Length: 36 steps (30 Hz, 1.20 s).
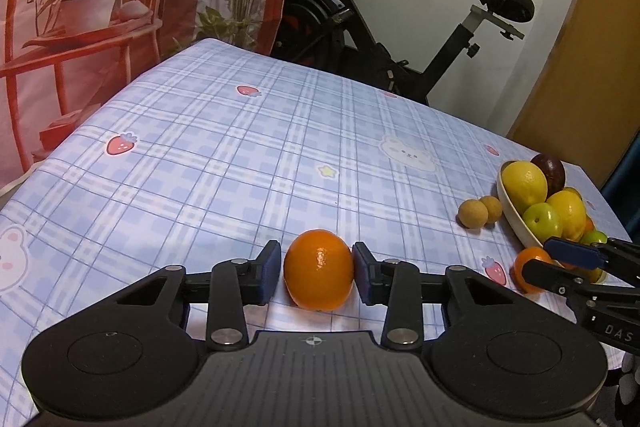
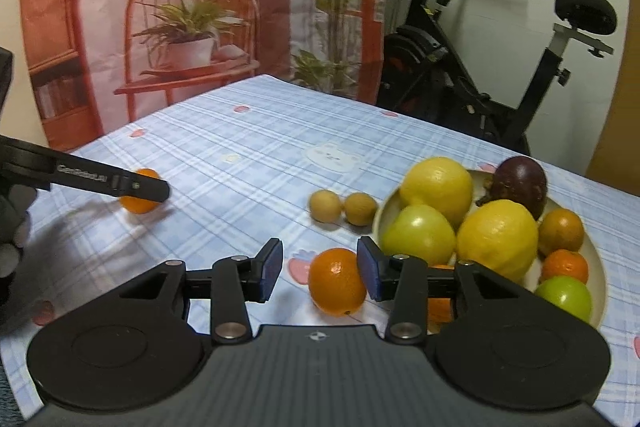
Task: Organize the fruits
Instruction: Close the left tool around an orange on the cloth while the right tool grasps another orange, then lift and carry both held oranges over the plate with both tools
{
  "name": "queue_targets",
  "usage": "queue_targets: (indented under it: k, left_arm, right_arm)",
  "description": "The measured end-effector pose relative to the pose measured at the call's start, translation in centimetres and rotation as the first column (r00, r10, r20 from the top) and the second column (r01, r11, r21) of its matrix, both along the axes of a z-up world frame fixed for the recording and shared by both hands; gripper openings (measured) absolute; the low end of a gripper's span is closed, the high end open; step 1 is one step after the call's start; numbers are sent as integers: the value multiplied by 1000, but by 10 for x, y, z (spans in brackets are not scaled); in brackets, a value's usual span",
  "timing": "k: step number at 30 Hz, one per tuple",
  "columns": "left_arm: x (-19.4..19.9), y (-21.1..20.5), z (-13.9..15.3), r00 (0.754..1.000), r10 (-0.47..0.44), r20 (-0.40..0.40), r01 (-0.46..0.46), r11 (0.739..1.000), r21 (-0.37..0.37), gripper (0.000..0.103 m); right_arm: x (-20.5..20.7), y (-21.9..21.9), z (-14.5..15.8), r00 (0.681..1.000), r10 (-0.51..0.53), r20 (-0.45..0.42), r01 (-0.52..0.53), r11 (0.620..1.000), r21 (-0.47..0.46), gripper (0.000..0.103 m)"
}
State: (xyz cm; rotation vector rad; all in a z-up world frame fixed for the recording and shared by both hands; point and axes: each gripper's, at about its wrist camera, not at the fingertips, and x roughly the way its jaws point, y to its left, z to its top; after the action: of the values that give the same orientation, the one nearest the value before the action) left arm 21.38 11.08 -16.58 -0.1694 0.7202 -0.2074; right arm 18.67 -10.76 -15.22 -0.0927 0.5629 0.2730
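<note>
In the left wrist view an orange [image 1: 319,269] lies on the tablecloth between the pads of my left gripper [image 1: 316,269]; the right pad touches it, the left pad stands just off it. In the right wrist view my right gripper [image 2: 319,269] is open around a second orange [image 2: 337,281], which touches the right pad; a gap remains at the left pad. That orange [image 1: 530,268] and the right gripper's fingers [image 1: 560,265] also show in the left wrist view. A cream bowl [image 2: 596,259] holds lemons [image 2: 437,187], green fruits, small oranges and a dark purple fruit [image 2: 519,183].
Two small tan round fruits [image 2: 343,207] lie on the blue plaid tablecloth [image 2: 248,131] left of the bowl. The left gripper's finger [image 2: 132,184] shows at far left with its orange [image 2: 140,201]. An exercise bike [image 2: 480,75] stands beyond the table's far edge.
</note>
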Motion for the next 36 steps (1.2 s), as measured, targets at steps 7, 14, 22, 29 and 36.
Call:
queue_targets:
  k: [7, 14, 22, 29, 36]
  left_arm:
    - [0, -1, -1, 1000, -10, 0, 10, 1000, -5, 38]
    - [-2, -7, -2, 999, -52, 3, 52, 999, -6, 38]
    - [-2, -8, -3, 999, -52, 5, 52, 999, -7, 38]
    - [-1, -7, -3, 998, -56, 7, 56, 998, -4, 38]
    - [-1, -7, -3, 998, -59, 12, 59, 998, 6, 39]
  right_arm:
    - [-2, -1, -2, 1000, -3, -4, 3, 1000, -16, 48]
    - [-10, 2, 2, 998, 65, 9, -65, 997, 45, 51]
    - [-13, 10, 6, 996, 59, 59, -60, 998, 7, 49]
    - [2, 2, -8, 999, 29, -37, -28, 999, 25, 46]
    - [9, 5, -15, 997, 49, -55, -48, 999, 21, 37]
